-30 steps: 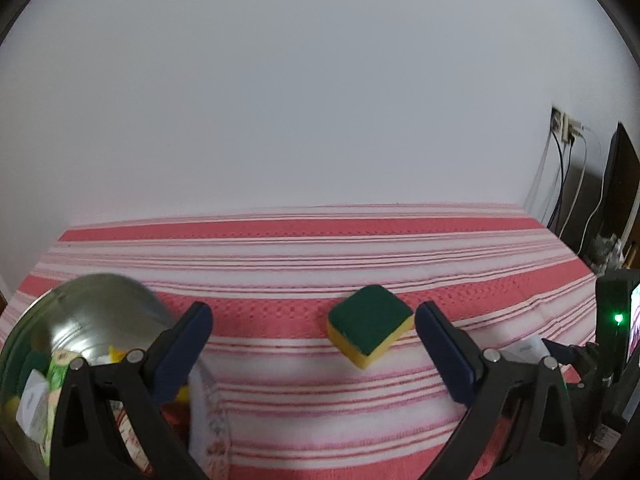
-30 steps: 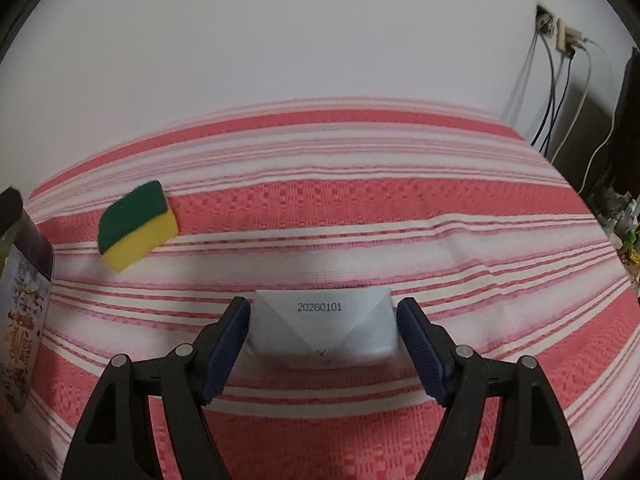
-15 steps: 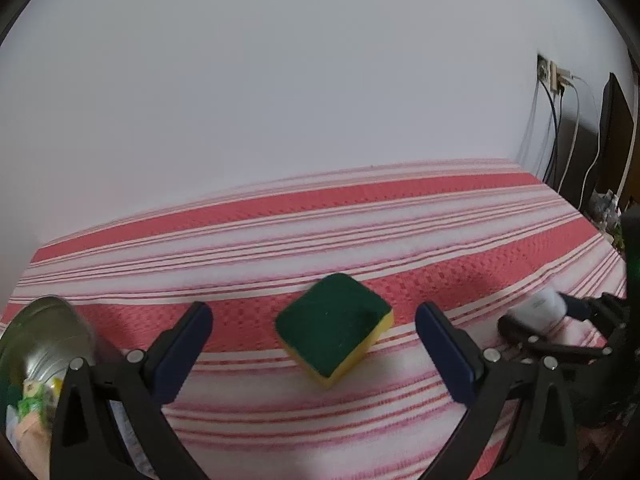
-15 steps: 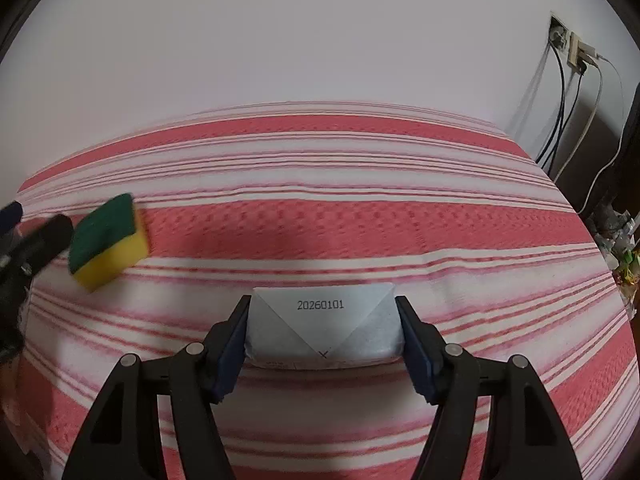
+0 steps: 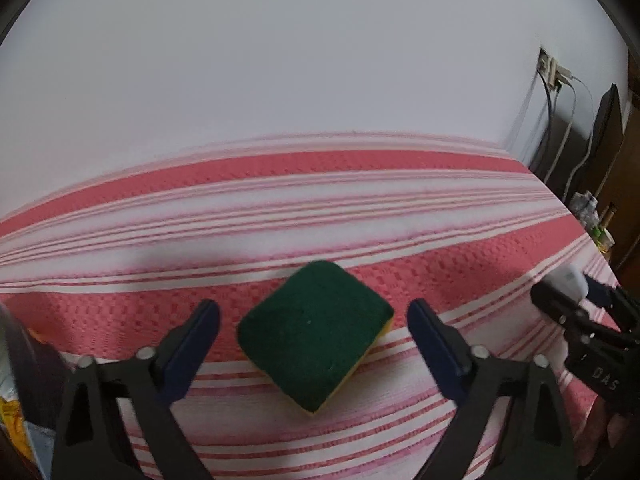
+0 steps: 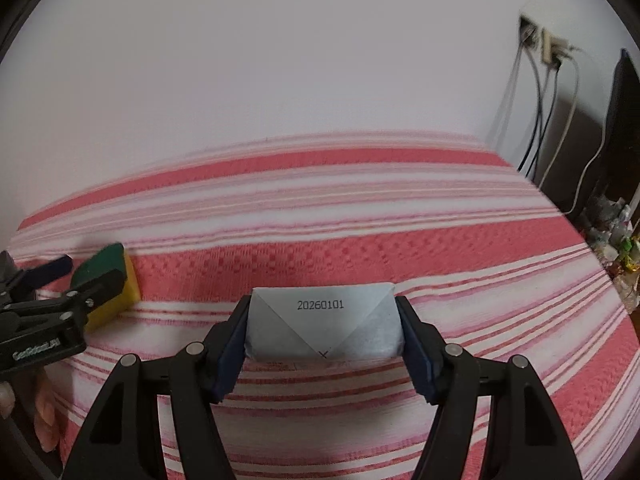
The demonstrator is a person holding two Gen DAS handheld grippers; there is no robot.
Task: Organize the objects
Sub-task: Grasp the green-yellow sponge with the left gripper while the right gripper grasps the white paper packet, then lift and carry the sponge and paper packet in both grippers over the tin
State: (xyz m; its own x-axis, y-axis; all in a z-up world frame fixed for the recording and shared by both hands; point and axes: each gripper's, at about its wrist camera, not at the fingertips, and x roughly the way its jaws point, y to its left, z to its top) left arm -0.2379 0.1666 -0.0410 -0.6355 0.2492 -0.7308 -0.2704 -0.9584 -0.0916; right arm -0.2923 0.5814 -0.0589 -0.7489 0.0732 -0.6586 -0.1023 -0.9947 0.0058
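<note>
Two grippers: both over striped table (image 5: 320,184)
Left gripper (image 5: 314,326): spread wide around sponge (image 5: 314,338), not touching
Right gripper (image 6: 322,334): clamped on white packet (image 6: 322,326)

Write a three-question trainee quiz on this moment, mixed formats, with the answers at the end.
1. True or false: the left tool is shut on the sponge.
2. What does the right tool hold?
A. a yellow cup
B. a grey-white packet printed 20260101
C. a cable
3. Fill in: the sponge's ____ face is turned up.

Key
1. False: the fingers stand on either side of the sponge, with gaps showing, and it lies on the striped cloth.
2. B: both pads press its ends.
3. Green: the yellow layer is underneath.
</note>
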